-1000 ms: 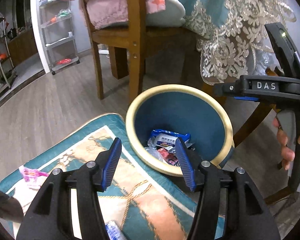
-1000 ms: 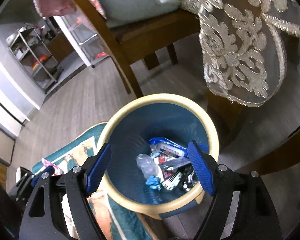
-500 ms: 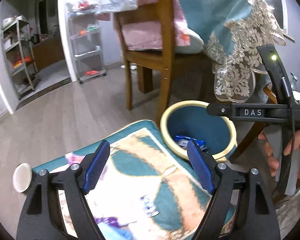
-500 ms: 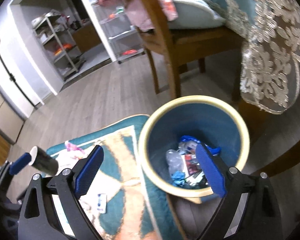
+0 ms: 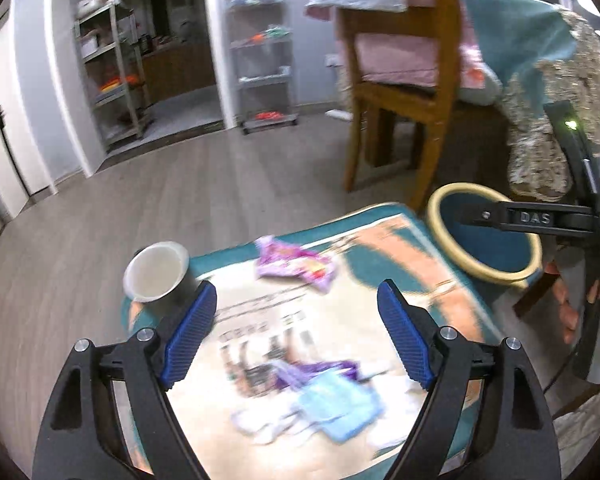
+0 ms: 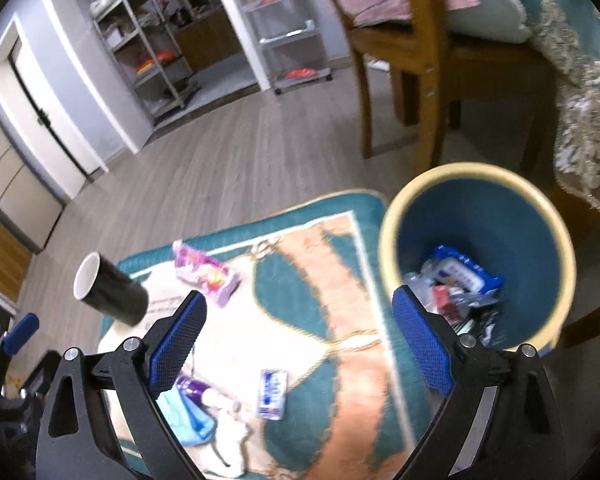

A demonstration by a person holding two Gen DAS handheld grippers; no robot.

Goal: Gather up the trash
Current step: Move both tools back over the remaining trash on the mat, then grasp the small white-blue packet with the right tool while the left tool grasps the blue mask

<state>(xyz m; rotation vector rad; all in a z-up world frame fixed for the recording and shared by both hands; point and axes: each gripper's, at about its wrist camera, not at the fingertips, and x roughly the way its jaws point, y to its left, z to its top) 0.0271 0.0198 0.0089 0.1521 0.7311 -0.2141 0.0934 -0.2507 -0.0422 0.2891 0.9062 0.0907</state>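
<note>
My left gripper [image 5: 294,292] hangs over a patterned rug [image 5: 364,312], its jaws opening with nothing between them. Below it lie a purple-pink wrapper [image 5: 296,266], a blue cloth [image 5: 336,408] and a black paper cup [image 5: 156,276] on its side at the rug's left edge. My right gripper [image 6: 300,294] stands open and empty between the rug and the blue bin with a cream rim [image 6: 476,176], which holds a blue packet [image 6: 464,272] and other litter. A pink wrapper [image 6: 204,272], the cup [image 6: 112,296] and a small blue-white sachet [image 6: 272,394] lie on the rug.
A wooden chair [image 5: 400,100] with pink cushions stands behind the bin, next to a lace-edged teal tablecloth [image 5: 540,140]. Wire shelves [image 5: 260,60] line the far wall. Grey wood floor [image 5: 180,200] spreads left of the rug. A hand [image 5: 568,312] holds the right tool.
Both views have swung left, off the bin and onto the rug, bringing the cup and wrappers into sight. Both pairs of jaws stand wider than a second ago.
</note>
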